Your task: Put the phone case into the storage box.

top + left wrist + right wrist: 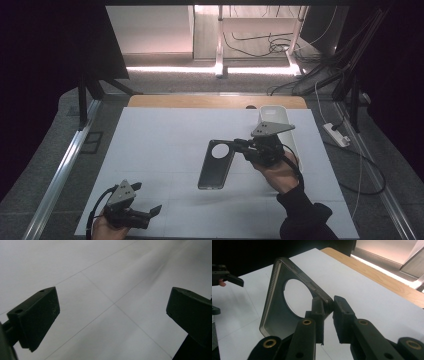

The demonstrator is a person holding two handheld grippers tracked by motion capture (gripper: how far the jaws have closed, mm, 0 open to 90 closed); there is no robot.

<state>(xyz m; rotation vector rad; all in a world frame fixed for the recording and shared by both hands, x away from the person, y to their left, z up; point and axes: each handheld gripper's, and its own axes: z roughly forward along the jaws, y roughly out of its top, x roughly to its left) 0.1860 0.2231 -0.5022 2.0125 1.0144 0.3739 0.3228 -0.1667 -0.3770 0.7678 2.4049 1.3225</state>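
Phone case (216, 164): dark, with a round camera cut-out, lying near the middle of the white sheet (165, 145), its long axis running near to far. In the right gripper view the case (287, 302) has one corner raised between the jaws, the rest sloping down to the sheet.

Right gripper (243, 145): jaws closed on the far right corner of the case. The bite takes only the rim, so we judge the hold shallow.

Step in hand, as we read it: lifting or shifting the case by that corner. To do it well, we would keep the squeeze steady and raise slowly, since a thin, flexible rim may bend or slip out. A deeper bite before lifting would be safer. Avoid twisting; the case would swing about the corner.

White bin (278, 125): far right, just behind the right gripper, a likely destination, though we cannot tell.

Left gripper (148, 214): near left, well apart from the case, jaws apart over bare sheet (112, 272), holding nothing.
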